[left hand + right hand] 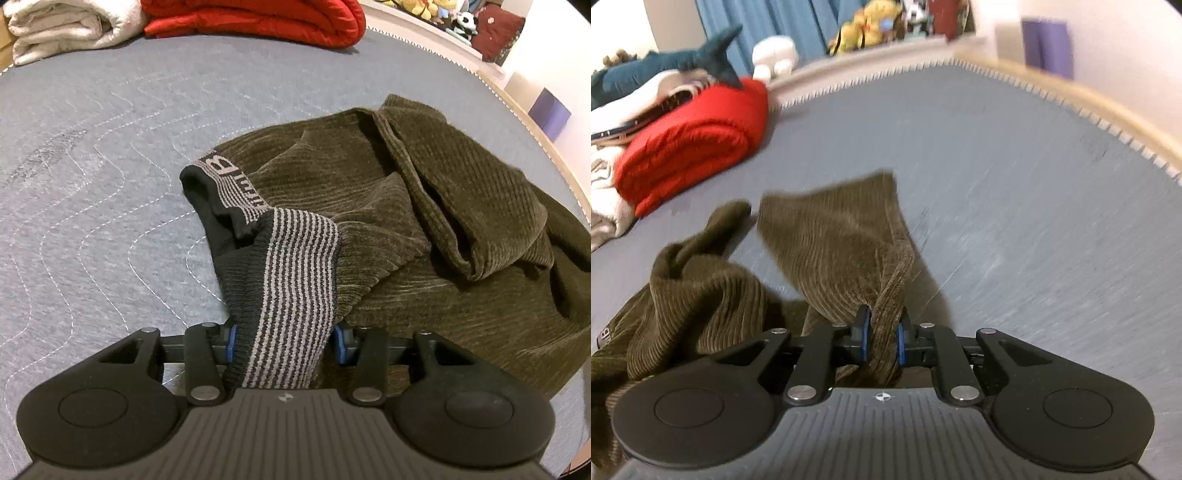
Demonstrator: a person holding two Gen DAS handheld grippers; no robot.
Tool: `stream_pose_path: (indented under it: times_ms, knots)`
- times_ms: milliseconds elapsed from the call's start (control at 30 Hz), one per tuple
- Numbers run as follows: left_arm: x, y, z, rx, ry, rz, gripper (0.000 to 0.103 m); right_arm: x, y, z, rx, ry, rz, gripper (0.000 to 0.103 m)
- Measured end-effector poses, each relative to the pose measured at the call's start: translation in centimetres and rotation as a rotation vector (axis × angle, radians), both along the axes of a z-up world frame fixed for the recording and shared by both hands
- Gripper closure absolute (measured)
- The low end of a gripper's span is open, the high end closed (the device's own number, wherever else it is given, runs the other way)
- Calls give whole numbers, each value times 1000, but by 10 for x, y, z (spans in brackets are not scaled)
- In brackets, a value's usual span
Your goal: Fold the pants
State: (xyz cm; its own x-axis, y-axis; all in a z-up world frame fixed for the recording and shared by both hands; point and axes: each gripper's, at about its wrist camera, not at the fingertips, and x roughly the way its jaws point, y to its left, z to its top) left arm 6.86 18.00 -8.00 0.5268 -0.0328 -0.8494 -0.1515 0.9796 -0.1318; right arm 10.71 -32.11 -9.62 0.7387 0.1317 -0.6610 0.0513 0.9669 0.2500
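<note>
Left wrist view: left gripper (284,343) fingers clamp the pants' (424,206) striped waistband (295,280). Right gripper (882,338) fingers pinch a bunched pant leg (842,236).

a: how does the left gripper (286,341) stand?
b: tilted steeply downward, jaws partly apart, cloth bunched between its pads.
a: and the right gripper (882,334)?
b: angled down, jaws nearly together, pinching fabric.
</note>
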Motion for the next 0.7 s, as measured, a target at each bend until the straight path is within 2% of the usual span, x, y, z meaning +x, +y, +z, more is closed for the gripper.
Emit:
stream_pose_path:
  times_ms: [133,233,267,333,367,400,467,567,700]
  knots:
    - [-5,1,11,-31,-30,10,62,-43,-13,41,-38,-123,-13,89]
    - [-10,3,22,-50,-63,16,63,-77,-13,62,-160,-168,2,89]
    - [-11,4,23,-52,-69,17,63,-82,-12,62,-198,-145,25,89]
    - [-10,4,23,-57,-62,16,63,-85,-9,48,-262,-18,141,88]
    - [-9,4,21,-57,-54,19,63,-84,-10,38,-263,31,172,85]
    - [-7,3,18,-54,-43,21,62,-82,-15,29,-251,74,170,82]
    - [-6,1,16,-41,-30,14,60,-78,-31,22,-215,89,133,74]
    - [-4,0,14,-38,-20,20,56,-71,-67,34,-113,9,14,57]
    - [-1,-4,8,3,-1,8,52,-45,-98,36,30,-45,-84,47]
